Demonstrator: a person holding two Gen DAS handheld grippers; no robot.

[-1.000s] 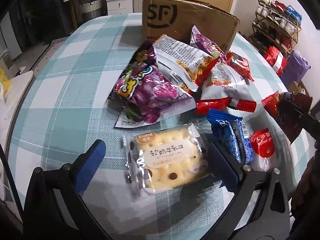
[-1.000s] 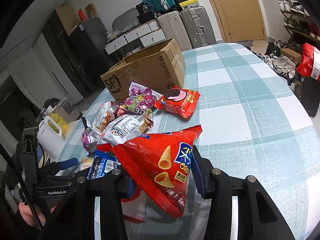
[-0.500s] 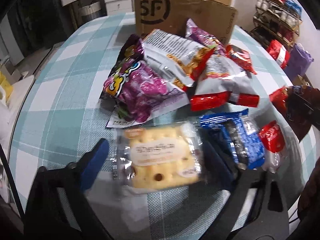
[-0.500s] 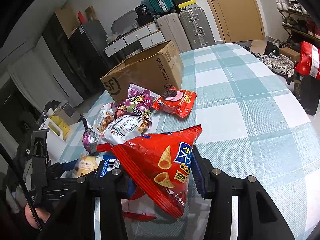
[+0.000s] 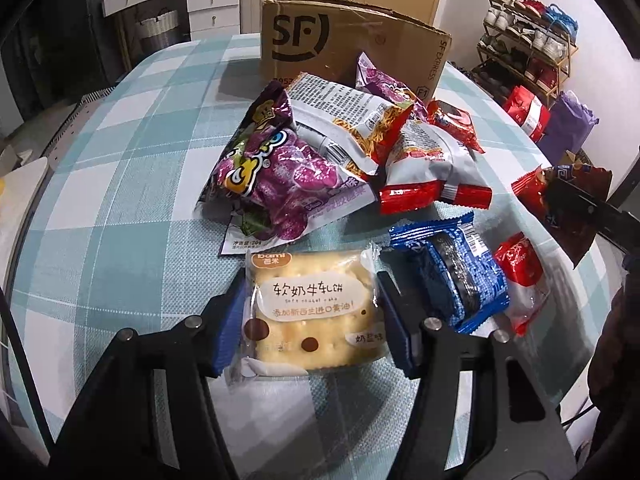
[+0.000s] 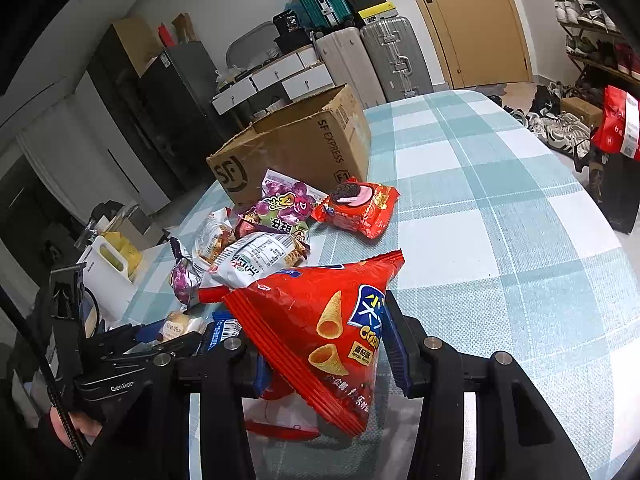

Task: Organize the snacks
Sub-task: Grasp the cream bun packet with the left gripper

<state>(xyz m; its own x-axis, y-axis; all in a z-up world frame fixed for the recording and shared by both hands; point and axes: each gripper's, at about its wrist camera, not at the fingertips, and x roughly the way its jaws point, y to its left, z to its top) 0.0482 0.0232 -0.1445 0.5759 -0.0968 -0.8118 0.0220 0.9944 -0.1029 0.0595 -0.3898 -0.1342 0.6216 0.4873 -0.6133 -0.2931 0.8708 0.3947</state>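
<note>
A clear packet of yellow crackers point(image 5: 312, 304) lies on the checked tablecloth point(image 5: 120, 168). My left gripper point(image 5: 310, 314) straddles it, its jaws closing, and the blue pads point(image 5: 230, 320) touch the wrapper's two sides. My right gripper point(image 6: 326, 346) is shut on a red bag of corn cones point(image 6: 320, 320), held just above the cloth. Behind the crackers is a pile: a purple candy bag point(image 5: 272, 176), white-and-red noodle snack bags point(image 5: 428, 160), a blue cookie packet point(image 5: 452, 276) and a small red-and-white packet point(image 5: 520, 276). A red cookie packet point(image 6: 356, 208) lies beside the pile.
An open brown cardboard box point(image 5: 348, 48) stands on the table behind the pile, seen from the right as box point(image 6: 296, 148). Bare cloth point(image 6: 500, 240) spreads to the right of the snacks. Suitcases, drawers and shoe racks surround the table.
The left jaws have come in from wide apart to the sides of the cracker packet, which now fills the gap. The right gripper and its red bag have kept still.
</note>
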